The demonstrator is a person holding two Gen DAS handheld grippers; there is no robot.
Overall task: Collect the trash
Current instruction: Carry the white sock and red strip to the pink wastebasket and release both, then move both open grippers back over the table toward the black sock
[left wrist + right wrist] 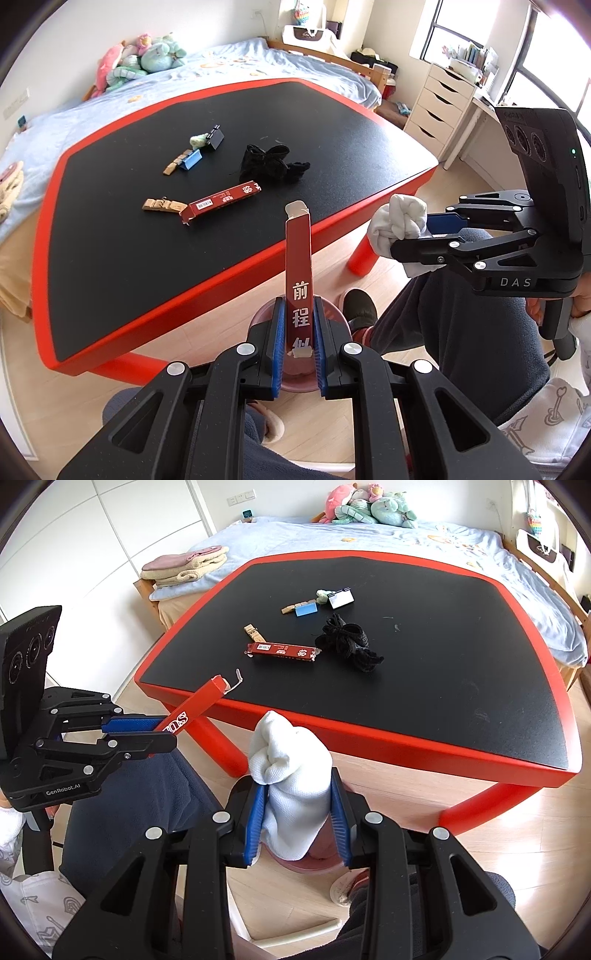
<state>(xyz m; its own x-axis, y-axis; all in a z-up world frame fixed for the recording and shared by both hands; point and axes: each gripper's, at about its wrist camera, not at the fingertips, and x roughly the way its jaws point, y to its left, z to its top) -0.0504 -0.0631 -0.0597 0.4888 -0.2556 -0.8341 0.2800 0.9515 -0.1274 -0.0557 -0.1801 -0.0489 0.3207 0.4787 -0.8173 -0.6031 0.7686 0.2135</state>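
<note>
My left gripper [298, 328] is shut on a long red carton [298, 258] with white characters and holds it upright off the table, above a pink bin [295, 382] on the floor. It also shows in the right wrist view [162, 729]. My right gripper [297, 812] is shut on a wad of white cloth [291, 771], held above the same pink bin [314, 866]. A second red carton [221, 201] lies on the black table [147, 258].
On the table lie a black tangled cloth [273, 162], tan clips [162, 205], a blue binder clip [192, 160] and a black binder clip [216, 138]. A bed [229, 62] stands behind the table, white drawers [439, 107] to the right. The person's legs [461, 325] are close below.
</note>
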